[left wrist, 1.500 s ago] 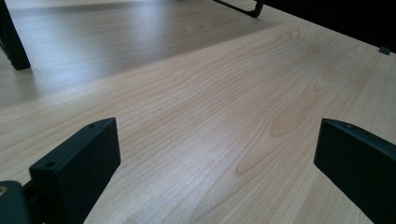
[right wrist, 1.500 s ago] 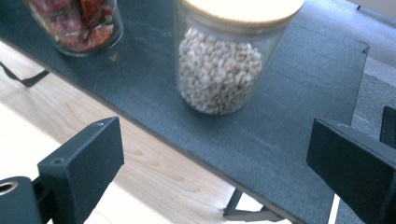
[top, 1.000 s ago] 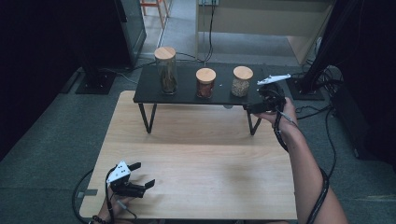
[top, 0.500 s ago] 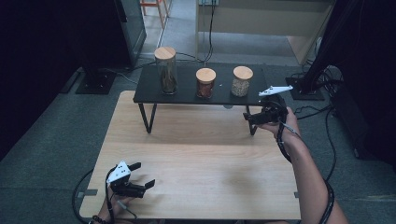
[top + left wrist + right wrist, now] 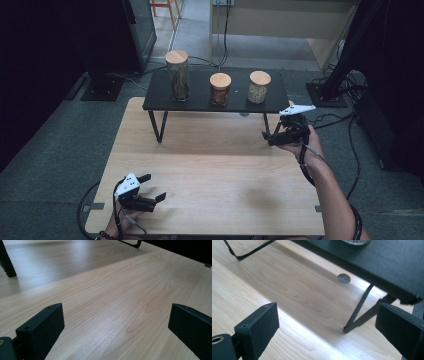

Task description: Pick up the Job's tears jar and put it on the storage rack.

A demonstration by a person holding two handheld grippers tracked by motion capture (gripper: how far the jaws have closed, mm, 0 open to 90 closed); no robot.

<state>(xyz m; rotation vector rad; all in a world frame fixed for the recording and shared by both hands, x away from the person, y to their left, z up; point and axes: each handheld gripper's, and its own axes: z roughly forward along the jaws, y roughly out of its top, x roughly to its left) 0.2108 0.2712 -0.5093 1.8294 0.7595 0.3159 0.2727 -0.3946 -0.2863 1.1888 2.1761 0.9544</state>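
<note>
High view, entry one: a low black rectangular shelf on thin metal legs (image 5: 200, 102) stands at the far edge of a pale wooden table (image 5: 215, 170) and serves as landmark.

On the shelf, left to right: a tall clear glass jar with a round wooden lid (image 5: 177, 75); a short glass jar of reddish contents with a wooden lid (image 5: 220, 89); a short glass jar of pale contents with a wooden lid (image 5: 259, 87).

Right gripper (image 5: 280, 135): held just in front of the shelf's right end, below the pale-contents jar and apart from it; jaws spread wide, nothing between them. In the right gripper view (image 5: 324, 332) the shelf's right leg (image 5: 358, 307) stands between the jaws and the base of that jar (image 5: 356, 241) peeps in at the top. A small grey round disc (image 5: 344, 278) lies on the table under the shelf.

Left gripper (image 5: 152, 192): resting low, well in front of the shelf's left end; jaws likewise apart and empty, bare wood ahead (image 5: 115, 322).

Step in hand, as judged: approach to the nearest jar, not yet gripped. Next move calls for raising the right gripper to shelf height and squaring the jaws around the jar body.

Change from a second ago: the right gripper has dropped from beside the shelf's right edge to a lower, nearer position; left gripper and jars unmoved.
</note>
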